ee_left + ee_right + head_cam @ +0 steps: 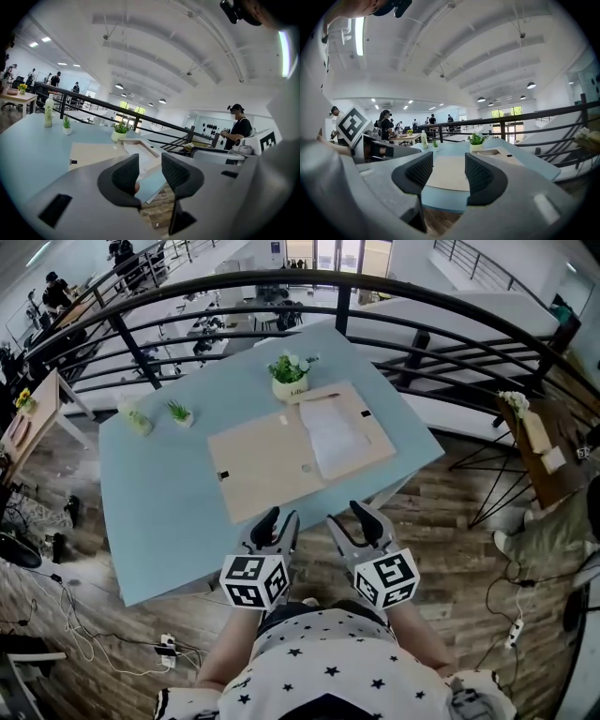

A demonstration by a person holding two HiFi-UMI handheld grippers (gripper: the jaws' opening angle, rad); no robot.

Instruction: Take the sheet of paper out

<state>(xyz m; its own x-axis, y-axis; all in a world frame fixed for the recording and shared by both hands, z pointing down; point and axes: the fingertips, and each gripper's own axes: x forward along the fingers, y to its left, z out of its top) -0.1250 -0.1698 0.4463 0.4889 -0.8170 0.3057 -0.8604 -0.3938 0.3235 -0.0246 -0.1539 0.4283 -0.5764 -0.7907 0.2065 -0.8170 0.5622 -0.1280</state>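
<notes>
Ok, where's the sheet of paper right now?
In the head view the sheet of paper lies flat on the right half of the open tan folder, mid-table, just on the near side of the small potted plant.

Between the left gripper [278, 519], the right gripper [354, 519] and the open tan cardboard folder [267, 465] ahead, a bare strip of the light blue table [159, 512] is left free. Just beyond the folder, the way is blocked by a white pot with a green plant [290, 385]. Farther ahead, the space is closed by a black metal railing [281, 276].
</notes>
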